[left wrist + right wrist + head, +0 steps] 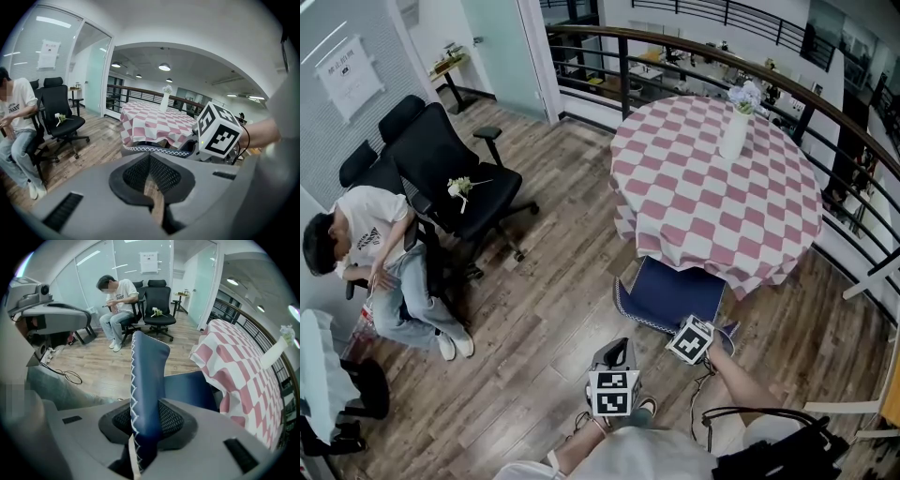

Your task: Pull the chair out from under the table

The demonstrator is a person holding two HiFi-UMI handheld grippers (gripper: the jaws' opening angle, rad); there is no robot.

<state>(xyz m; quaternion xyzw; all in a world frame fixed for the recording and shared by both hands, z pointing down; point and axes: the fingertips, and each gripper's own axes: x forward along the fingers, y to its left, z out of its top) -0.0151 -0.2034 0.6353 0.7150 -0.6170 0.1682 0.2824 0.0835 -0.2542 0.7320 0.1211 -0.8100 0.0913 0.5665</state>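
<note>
At the near edge of the round table (703,202), just off the near left corner of the blue chair (670,292), the left gripper (619,347) hangs over the wooden floor (534,347). Its jaws are drawn together with nothing between them, and it is close to the chair's back but apart from it. To its right the right gripper (682,328) points steeply down onto the top of the backrest. Its own view shows the blue padded back, edged in white zigzag stitching, standing between the mesh pads (171,420), which are clamped on it.

A white notice (349,75) on the wall at far left has print too small to read. Each gripper's cube bears only black-and-white square markers.

The chair faces the table, its seat tucked under the pink-and-white checked cloth and its back towards the person holding the grippers. The backrest's top edge runs left to right along the table's near edge, slightly slanted.
</note>
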